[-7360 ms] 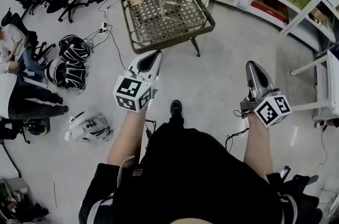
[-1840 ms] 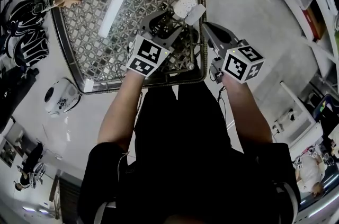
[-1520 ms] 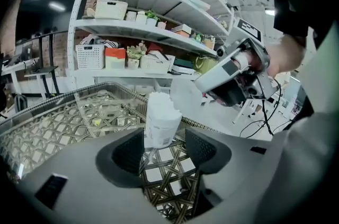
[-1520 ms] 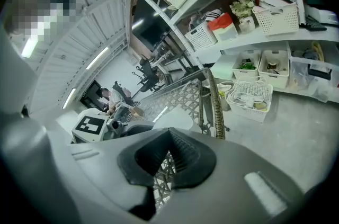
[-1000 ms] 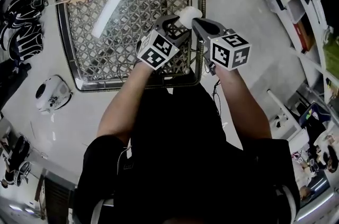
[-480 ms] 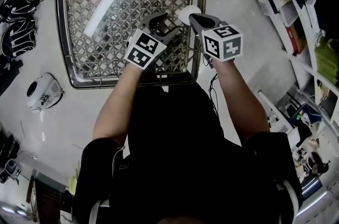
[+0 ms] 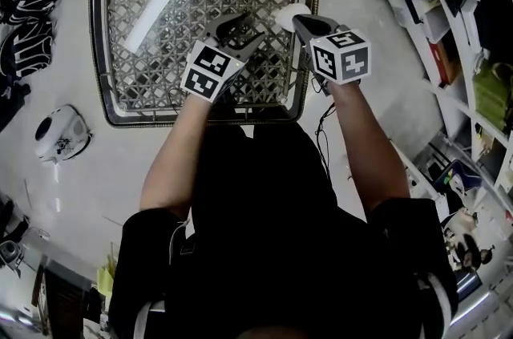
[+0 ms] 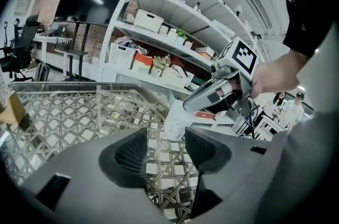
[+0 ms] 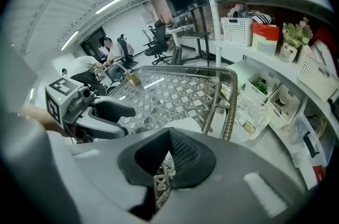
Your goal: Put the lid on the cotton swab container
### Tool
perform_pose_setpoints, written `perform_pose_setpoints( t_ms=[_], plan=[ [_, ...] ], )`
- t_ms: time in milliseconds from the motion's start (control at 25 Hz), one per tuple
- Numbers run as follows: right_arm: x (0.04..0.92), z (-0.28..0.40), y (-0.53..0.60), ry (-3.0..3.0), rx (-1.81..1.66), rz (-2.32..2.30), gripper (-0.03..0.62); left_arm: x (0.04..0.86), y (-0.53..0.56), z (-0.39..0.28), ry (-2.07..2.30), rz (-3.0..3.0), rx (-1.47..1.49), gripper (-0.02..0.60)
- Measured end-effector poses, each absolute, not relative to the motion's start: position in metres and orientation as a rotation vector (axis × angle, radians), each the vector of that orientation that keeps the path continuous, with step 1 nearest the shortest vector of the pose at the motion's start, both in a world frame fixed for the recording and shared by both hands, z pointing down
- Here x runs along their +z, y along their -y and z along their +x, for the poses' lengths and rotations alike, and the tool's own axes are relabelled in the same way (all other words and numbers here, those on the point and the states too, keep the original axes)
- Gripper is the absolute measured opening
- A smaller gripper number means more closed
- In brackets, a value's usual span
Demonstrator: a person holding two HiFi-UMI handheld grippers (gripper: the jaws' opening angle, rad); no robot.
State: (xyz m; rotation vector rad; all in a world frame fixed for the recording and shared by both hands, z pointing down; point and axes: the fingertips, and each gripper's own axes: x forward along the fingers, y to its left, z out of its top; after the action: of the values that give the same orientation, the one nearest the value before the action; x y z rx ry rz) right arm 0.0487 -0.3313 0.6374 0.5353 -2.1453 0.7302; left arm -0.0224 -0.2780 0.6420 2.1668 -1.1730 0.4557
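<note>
Left tongs (image 7: pixel 232 26) withdrawn, open, right tongs (image 7: pixel 298 18) gripping lid (image 7: pixel 287 10), lattice table (image 7: pixel 100 49), shelves (image 7: pixel 449 9)

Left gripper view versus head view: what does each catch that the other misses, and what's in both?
Only the left gripper view: the left hand-held gripper from behind, jaws apart with nothing between them, the white container side-on, and a dark wall screen far off. Only the head view: the person's black-clad torso, the left marker cube, and bags and a white device on the floor. Both: the lattice table, the white container, and the right hand-held gripper closed at its top.
</note>
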Motion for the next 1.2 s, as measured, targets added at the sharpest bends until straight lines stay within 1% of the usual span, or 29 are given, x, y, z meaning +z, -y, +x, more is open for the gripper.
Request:
perform_pose_setpoints(
  t_ms=[280, 720, 1000, 1200],
  plan=[
    [0.640, 0.051, 0.335, 2.135, 0.768, 0.596, 0.009, 0.628, 0.265, -0.032, 1.205, 2.157, 0.420, 0.227],
    [0.636, 0.050, 0.344, 2.141, 0.950, 0.721, 0.011, 0.594, 0.232, -0.064, 1.268, 2.164, 0.399, 0.227],
    [0.560, 0.028, 0.326, 2.369, 0.984, 0.756, 0.011, 0.559, 0.214, -0.091, 1.320, 2.171, 0.379, 0.225],
    [0.492, 0.013, 0.301, 2.556, 0.993, 0.747, 0.011, 0.519, 0.212, -0.094, 1.315, 2.251, 0.366, 0.224]
  ],
)
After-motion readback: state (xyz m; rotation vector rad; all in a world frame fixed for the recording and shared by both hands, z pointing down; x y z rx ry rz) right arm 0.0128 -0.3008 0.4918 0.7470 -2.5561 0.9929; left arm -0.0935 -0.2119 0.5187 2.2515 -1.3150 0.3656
